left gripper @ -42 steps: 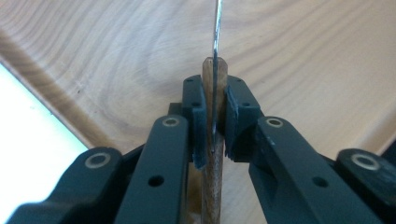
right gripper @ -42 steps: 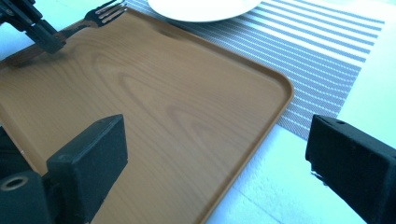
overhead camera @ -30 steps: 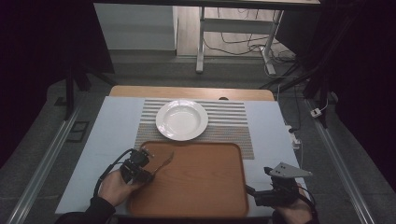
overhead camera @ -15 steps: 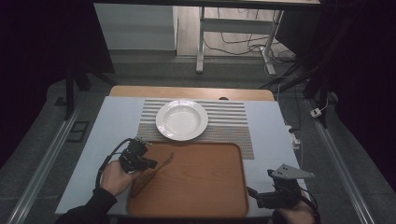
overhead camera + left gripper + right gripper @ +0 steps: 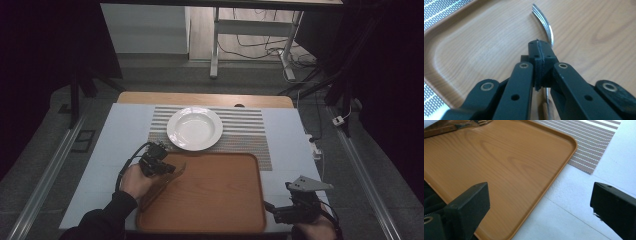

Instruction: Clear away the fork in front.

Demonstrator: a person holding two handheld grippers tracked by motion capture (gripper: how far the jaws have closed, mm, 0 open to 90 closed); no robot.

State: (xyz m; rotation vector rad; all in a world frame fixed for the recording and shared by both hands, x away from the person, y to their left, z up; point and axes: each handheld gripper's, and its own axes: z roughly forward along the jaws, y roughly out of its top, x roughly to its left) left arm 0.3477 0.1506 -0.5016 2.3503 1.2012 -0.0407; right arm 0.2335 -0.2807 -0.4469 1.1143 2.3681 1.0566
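A: High view: left tongs (image 5: pixel 167 167) sit over the near-left corner of the tray (image 5: pixel 220 210), clamped on a fork (image 5: pixel 176 172). Fork handle trails back toward the person; tines point away, toward the plate (image 5: pixel 195 128) on the striped mat (image 5: pixel 245 135).

B: Right side?

A: Right tongs (image 5: pixel 272 210) are just off the tray's near-right corner above the tabletop (image 5: pixel 120 135), well apart from the fork. Left hand is the one to move it.

B: Left gripper view?

A: Left tongs (image 5: pixel 539 53) fully shut on the fork (image 5: pixel 546 25) at its neck. Tines curve ahead past the tips, long axis roughly in line with the jaws, tray (image 5: pixel 486 45) underneath.

B: Right gripper view?

A: Right tongs (image 5: pixel 541 202) wide open, empty. Fork (image 5: pixel 461 126) sits far-left across the tray (image 5: pixel 506 162).
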